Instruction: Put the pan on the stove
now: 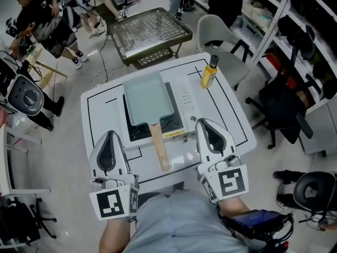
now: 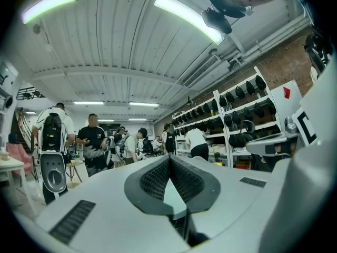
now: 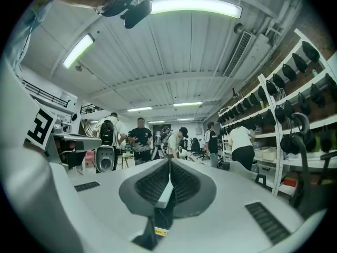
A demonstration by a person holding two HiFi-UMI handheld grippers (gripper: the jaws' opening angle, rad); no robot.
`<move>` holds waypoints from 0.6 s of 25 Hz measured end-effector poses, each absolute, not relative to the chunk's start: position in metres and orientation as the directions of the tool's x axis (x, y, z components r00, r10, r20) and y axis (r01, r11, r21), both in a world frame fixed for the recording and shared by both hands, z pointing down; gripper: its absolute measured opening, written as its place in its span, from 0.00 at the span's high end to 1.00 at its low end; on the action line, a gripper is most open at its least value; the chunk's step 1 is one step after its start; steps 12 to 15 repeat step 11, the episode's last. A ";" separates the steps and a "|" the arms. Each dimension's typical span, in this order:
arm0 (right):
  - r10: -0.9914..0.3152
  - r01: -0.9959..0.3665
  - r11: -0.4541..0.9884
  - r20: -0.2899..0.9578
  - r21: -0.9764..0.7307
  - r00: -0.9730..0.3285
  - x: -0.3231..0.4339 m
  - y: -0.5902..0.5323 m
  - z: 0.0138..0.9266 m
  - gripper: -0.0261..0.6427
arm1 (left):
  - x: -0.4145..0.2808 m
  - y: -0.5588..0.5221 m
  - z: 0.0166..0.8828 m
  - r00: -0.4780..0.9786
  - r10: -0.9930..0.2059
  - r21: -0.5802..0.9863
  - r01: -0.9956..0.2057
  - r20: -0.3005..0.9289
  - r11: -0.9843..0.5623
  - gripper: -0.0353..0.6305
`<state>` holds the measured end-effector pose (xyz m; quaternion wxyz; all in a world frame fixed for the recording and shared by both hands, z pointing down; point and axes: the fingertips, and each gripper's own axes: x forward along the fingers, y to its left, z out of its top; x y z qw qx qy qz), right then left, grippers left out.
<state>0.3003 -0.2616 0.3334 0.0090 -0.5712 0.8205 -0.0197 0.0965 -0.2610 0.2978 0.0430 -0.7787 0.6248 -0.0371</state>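
In the head view a pale rectangular pan (image 1: 147, 99) rests flat on the portable stove (image 1: 182, 103) in the middle of the white table (image 1: 231, 115). Its wooden handle (image 1: 159, 146) points toward the table's near edge. My left gripper (image 1: 110, 134) lies level to the left of the handle, apart from it, jaws together and empty. My right gripper (image 1: 202, 122) lies level to the right of the handle, near the stove's front corner, jaws together and empty. In the left gripper view the left gripper (image 2: 169, 159) shows its pads meeting; in the right gripper view so does the right gripper (image 3: 169, 165).
A yellow bottle (image 1: 209, 71) stands at the table's far right. Beyond the table are a wire-mesh tray on a stand (image 1: 150, 33) and a grey chair (image 1: 218, 33). A black office chair (image 1: 284, 104) is to the right. People stand at the far left, shelves along the right.
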 end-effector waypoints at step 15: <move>-0.938 -0.937 0.347 0.005 -0.038 -0.348 0.298 -0.258 0.334 0.89 | 0.098 -0.257 0.302 0.227 -0.974 -0.115 -0.967 0.007 -0.226 0.92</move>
